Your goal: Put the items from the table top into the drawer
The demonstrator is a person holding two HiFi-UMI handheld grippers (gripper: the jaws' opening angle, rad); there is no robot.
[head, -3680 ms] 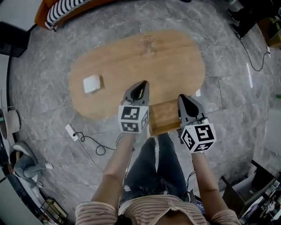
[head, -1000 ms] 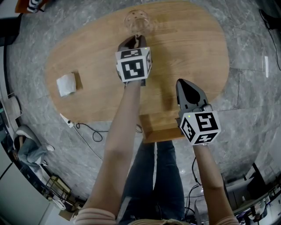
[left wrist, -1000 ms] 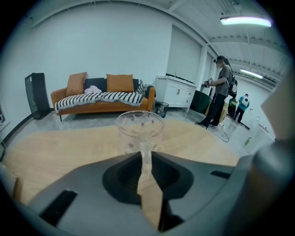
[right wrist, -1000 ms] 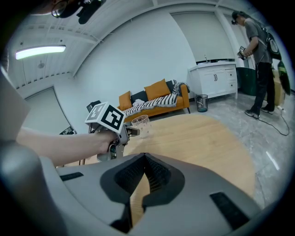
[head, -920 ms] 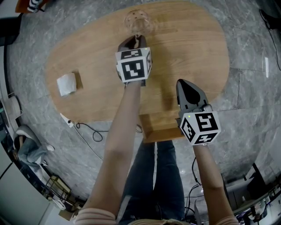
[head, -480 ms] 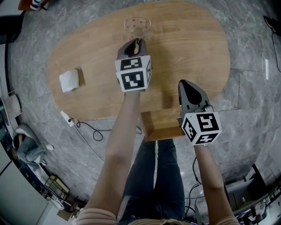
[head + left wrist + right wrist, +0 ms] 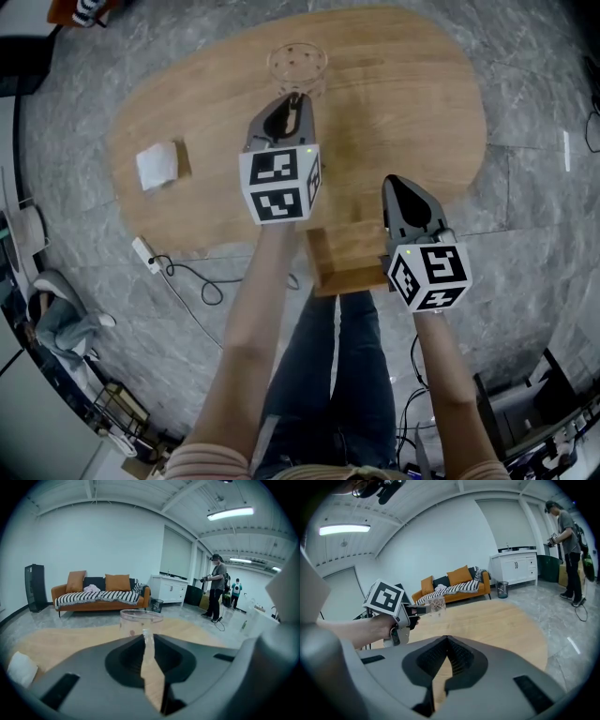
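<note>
A clear plastic cup (image 7: 297, 64) hangs at the tips of my left gripper (image 7: 294, 97) over the far middle of the oval wooden table (image 7: 403, 103). In the left gripper view the jaws are shut on the cup's (image 7: 140, 620) near wall, with the rim just beyond them. The right gripper view shows the cup (image 7: 436, 605) held off the tabletop. A white folded item (image 7: 157, 165) lies near the table's left end. My right gripper (image 7: 395, 182) is shut and empty, above the open wooden drawer (image 7: 349, 246) at the table's near edge.
A power strip with a cable (image 7: 145, 255) lies on the stone floor left of my legs. Beyond the table stand an orange couch (image 7: 101, 595), a white cabinet (image 7: 168, 588) and a person (image 7: 216, 590).
My left gripper has risen and drawn back toward me with the cup in its jaws. The right gripper has shifted only a little near the drawer.
</note>
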